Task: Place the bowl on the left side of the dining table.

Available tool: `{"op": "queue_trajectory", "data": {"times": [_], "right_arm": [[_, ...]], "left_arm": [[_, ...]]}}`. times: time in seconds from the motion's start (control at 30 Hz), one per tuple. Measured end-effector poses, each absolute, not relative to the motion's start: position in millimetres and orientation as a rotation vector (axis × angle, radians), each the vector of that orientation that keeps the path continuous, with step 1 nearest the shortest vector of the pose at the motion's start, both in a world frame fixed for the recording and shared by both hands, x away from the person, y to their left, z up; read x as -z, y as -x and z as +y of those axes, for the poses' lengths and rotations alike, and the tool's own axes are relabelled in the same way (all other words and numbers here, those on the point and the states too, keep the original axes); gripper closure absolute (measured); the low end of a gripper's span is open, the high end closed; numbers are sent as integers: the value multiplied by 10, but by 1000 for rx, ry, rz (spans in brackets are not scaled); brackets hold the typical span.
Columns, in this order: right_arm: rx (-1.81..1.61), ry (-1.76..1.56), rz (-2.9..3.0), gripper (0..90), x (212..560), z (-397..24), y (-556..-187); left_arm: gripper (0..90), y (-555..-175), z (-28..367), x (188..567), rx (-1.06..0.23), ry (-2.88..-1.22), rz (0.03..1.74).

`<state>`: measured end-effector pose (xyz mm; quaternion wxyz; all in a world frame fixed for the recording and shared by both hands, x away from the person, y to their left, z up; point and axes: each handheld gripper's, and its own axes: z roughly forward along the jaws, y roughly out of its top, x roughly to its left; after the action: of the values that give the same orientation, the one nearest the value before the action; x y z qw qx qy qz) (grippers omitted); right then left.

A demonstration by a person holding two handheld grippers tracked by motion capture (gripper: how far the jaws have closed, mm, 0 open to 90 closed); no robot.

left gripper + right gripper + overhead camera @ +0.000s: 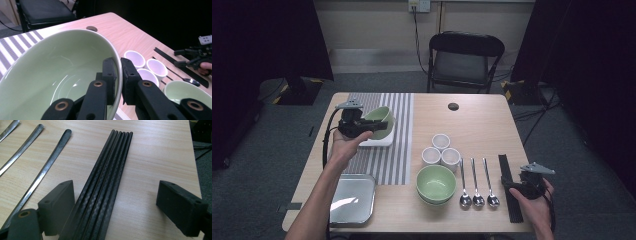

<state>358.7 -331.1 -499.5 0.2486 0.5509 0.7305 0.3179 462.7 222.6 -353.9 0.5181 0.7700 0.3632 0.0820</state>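
My left gripper [379, 126] is shut on the rim of a pale green bowl [381, 115], holding it tilted over a white square plate [379, 141] on the striped placemat [387, 160]. In the left gripper view one pad sits inside the green bowl [57, 65] and the other outside, so the left gripper [119, 75] pinches its wall. My right gripper [512, 185] rests at the table's front right by a bundle of black chopsticks [504, 165]. The right gripper [116, 192] stands wide open, with the chopsticks [105, 182] lying on the table between its jaws, untouched.
Stacked green bowls [436, 182] sit front centre, three white cups [440, 150] behind them, three spoons [477, 182] to their right. A metal tray [352, 197] lies front left. A black folding chair [464, 60] stands beyond the far edge. The table edge [193, 170] is close beside the chopsticks.
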Motion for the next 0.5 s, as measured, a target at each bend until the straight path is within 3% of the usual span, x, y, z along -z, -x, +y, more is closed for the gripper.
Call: {"op": "queue_trajectory", "data": {"times": [0.5], "right_arm": [[-868, -1503, 1992, 143, 4995, -3312, -3597]], "left_arm": [[832, -4857, 2342, 3521, -241, -1833, 917]]}}
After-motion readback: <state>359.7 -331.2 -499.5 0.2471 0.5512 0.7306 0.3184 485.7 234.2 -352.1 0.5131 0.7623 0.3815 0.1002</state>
